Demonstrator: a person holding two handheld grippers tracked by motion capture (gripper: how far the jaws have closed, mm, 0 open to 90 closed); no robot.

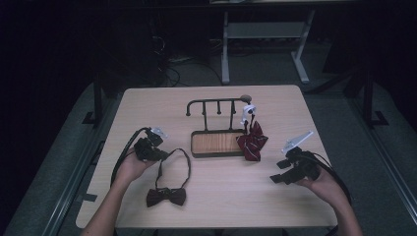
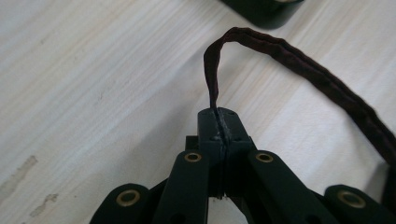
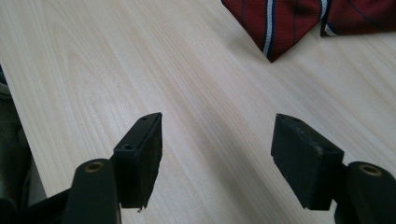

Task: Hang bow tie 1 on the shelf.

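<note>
A dark maroon bow tie (image 1: 166, 196) lies near the table's front left, its thin strap (image 1: 183, 162) looping up toward my left gripper (image 1: 158, 156). In the left gripper view that gripper (image 2: 219, 122) is shut on the strap (image 2: 299, 65), which rises from the pinched jaws and arcs off to the right. A red striped bow tie (image 1: 252, 140) hangs from the right end of a black rack (image 1: 216, 105), its points (image 3: 280, 23) resting on the wood. My right gripper (image 1: 280, 173) hovers open over bare table at the right, its jaws (image 3: 217, 154) wide apart with nothing between them.
The rack stands on a black tray with a wooden floor (image 1: 216, 142) at the table's middle. A white clip (image 1: 247, 110) sits at the rack's right end. The light wooden table (image 1: 216, 206) ends close in front; a desk frame (image 1: 265, 44) stands beyond.
</note>
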